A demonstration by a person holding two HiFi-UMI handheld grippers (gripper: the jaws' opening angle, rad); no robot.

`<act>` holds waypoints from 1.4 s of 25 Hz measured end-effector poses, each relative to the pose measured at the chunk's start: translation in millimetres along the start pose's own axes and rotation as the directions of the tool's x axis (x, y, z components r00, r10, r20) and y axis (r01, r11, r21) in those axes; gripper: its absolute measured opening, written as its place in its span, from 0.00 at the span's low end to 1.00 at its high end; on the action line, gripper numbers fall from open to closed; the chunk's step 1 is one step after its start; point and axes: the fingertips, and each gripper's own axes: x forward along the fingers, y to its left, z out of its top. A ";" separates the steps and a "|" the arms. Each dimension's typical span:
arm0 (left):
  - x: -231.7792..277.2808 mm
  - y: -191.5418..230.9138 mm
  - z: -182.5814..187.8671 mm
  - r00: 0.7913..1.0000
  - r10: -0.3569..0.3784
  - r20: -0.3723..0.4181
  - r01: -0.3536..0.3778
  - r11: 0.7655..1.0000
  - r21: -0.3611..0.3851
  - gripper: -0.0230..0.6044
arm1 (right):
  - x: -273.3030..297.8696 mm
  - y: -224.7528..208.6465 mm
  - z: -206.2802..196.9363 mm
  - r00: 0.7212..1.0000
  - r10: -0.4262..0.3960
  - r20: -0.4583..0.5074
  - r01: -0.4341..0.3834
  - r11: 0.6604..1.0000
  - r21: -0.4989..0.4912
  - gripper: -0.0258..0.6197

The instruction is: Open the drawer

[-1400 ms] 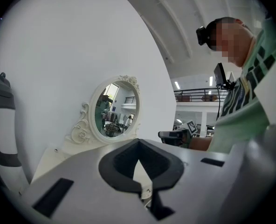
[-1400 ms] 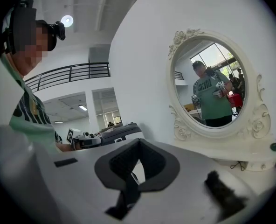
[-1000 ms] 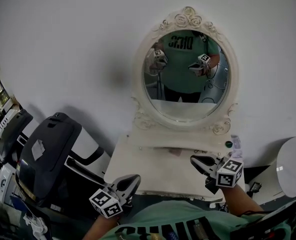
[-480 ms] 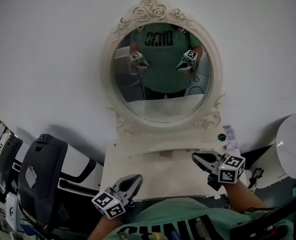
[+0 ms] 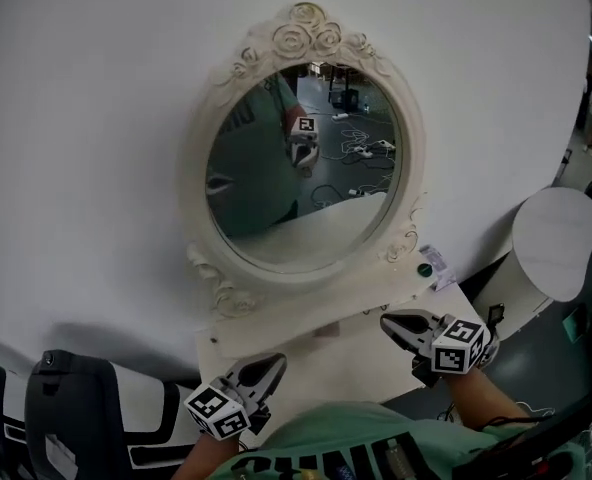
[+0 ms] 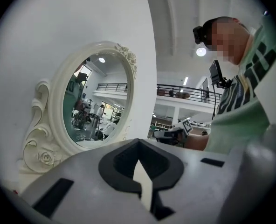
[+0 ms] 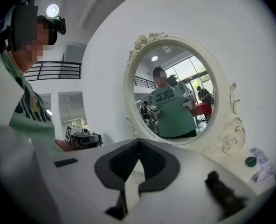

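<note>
Nothing held yet: left tongs (image 5: 273,363) and right tongs (image 5: 388,320) both pinched fully shut, empty, poised by the near edge of the white surface (image 5: 316,353) below the oval mirror (image 5: 301,163). No sight of the drawer itself; probably set in the front under that edge, hidden from above. Best to drop lower, find a place to grip, spread one pair of tongs, close squarely on it, then pull straight back, level.

A large lab or workshop hall: ceiling lamps (image 6: 201,52), a balcony railing (image 7: 54,70) and cables (image 5: 361,148) strewn across the floor, reflected in the mirror (image 5: 276,198) of the dressing table (image 5: 316,353).
</note>
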 end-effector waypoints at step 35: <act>119.7 -264.2 -79.4 0.767 -0.608 -0.203 0.608 0.791 -0.072 0.04 | -335.9 80.5 -100.4 0.811 -0.570 0.135 0.547 0.819 0.173 0.06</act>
